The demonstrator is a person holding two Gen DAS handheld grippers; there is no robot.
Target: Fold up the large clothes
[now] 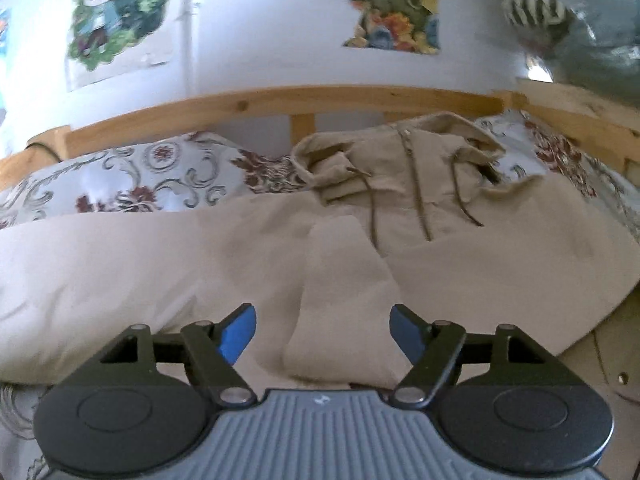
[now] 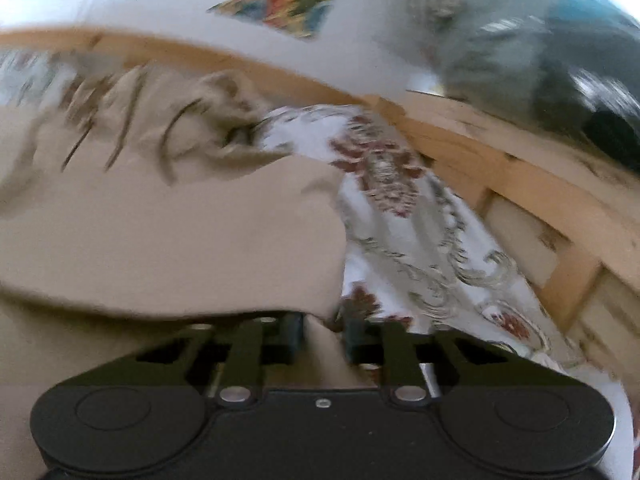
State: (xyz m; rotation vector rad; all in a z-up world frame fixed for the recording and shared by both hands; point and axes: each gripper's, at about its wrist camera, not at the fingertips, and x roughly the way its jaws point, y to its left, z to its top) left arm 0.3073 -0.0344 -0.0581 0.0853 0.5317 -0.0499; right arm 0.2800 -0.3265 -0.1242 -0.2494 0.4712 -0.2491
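A large beige hoodie (image 1: 400, 216) lies spread on the bed, hood and drawstrings toward the far rail, one sleeve folded over its middle. My left gripper (image 1: 322, 332) is open with blue pads, low over the folded sleeve (image 1: 344, 300), holding nothing. In the blurred right wrist view the hoodie (image 2: 180, 232) fills the left half. My right gripper (image 2: 322, 338) is nearly closed on the hoodie's right edge, with beige cloth between the fingers.
A floral bedsheet (image 1: 132, 184) covers the bed and shows to the right of the hoodie (image 2: 412, 232). A wooden bed rail (image 1: 280, 100) runs along the back and right side (image 2: 500, 168). Posters hang on the white wall. Bagged clothes (image 2: 540, 40) sit at the top right.
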